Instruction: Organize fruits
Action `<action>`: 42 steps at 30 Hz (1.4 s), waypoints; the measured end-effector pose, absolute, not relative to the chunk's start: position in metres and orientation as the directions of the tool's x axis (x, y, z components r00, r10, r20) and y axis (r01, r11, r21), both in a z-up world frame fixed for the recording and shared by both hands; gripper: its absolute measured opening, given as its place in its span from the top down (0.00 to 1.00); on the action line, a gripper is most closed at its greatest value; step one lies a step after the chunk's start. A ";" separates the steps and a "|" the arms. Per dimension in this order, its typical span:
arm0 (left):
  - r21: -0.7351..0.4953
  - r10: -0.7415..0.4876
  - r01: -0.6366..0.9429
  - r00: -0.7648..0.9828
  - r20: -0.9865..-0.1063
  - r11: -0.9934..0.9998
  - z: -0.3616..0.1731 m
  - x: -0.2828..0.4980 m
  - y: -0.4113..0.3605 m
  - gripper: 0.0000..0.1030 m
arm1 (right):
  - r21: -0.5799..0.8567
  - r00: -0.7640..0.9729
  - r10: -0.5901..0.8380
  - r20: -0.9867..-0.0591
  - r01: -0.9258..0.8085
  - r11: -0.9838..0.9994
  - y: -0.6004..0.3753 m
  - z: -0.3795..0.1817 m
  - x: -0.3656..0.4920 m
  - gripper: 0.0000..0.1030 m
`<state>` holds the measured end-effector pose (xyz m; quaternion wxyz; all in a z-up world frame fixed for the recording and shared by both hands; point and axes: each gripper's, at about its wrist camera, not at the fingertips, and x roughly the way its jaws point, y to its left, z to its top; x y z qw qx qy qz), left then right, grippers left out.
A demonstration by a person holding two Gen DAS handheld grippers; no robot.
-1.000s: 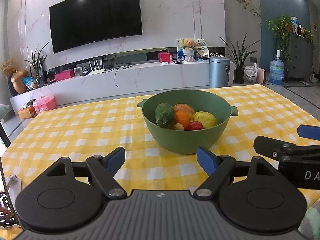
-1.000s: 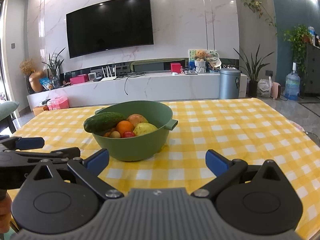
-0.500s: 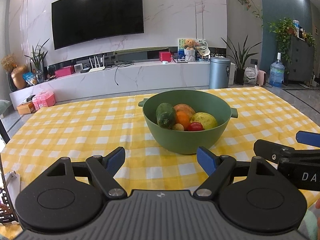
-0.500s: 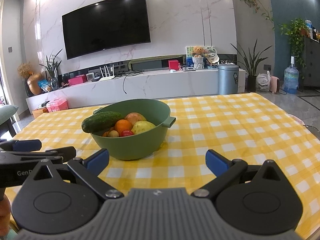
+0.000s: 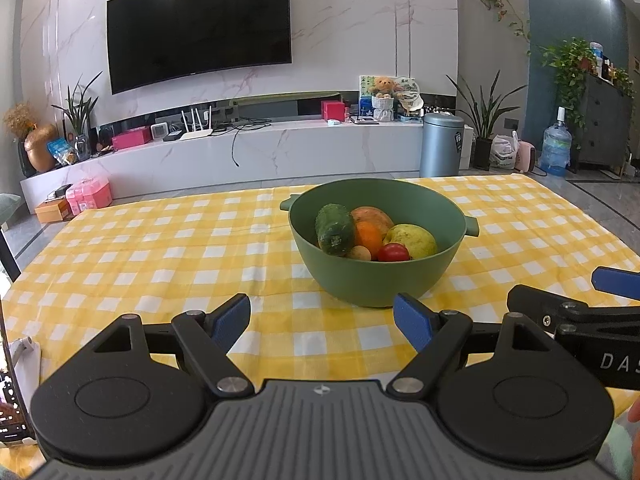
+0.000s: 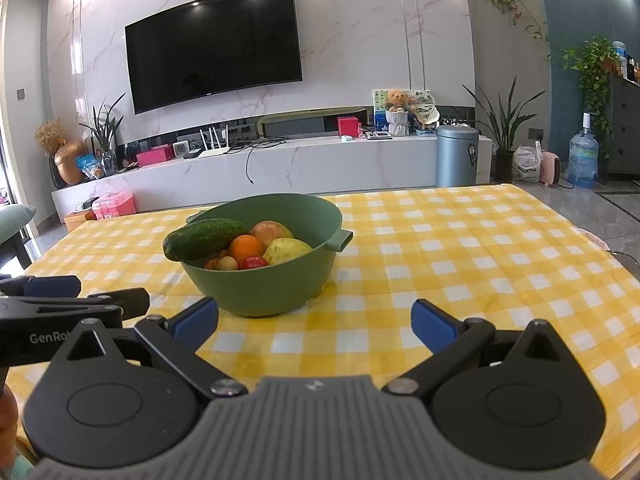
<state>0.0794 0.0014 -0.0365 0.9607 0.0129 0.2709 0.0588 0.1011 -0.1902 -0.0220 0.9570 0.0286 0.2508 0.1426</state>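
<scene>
A green bowl (image 5: 384, 284) (image 6: 264, 292) stands on a yellow checked tablecloth (image 5: 160, 256). It holds a cucumber (image 5: 335, 229) (image 6: 205, 238), an orange (image 5: 368, 237) (image 6: 246, 248), a yellow-green pear-like fruit (image 5: 412, 240) (image 6: 286, 250), a small red tomato (image 5: 393, 252) (image 6: 253, 262), a reddish fruit behind (image 5: 372, 216) and a small tan fruit (image 5: 359, 253). My left gripper (image 5: 322, 320) is open and empty just short of the bowl. My right gripper (image 6: 316, 322) is open and empty, with the bowl ahead to its left.
The right gripper shows at the right edge of the left wrist view (image 5: 576, 308); the left gripper shows at the left edge of the right wrist view (image 6: 72, 300). Beyond the table are a TV wall, a low white console (image 5: 256, 156) and a grey bin (image 5: 442, 144).
Both grippers have risen and tilted slightly, so the bowl sits a little lower and nearer in both views. Both stay open. The fruits have not moved.
</scene>
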 end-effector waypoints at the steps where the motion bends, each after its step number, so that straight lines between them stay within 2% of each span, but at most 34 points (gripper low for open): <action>1: 0.056 0.120 -0.106 0.846 -0.519 0.993 -0.036 0.079 0.001 0.08 | 0.125 0.833 0.287 -0.473 -0.259 0.958 -0.190 -0.022 0.101 0.04; 42: 0.032 0.108 -0.107 0.839 -0.533 0.994 -0.034 0.077 0.004 0.08 | 0.114 0.825 0.284 -0.488 -0.262 0.958 -0.188 -0.028 0.103 0.04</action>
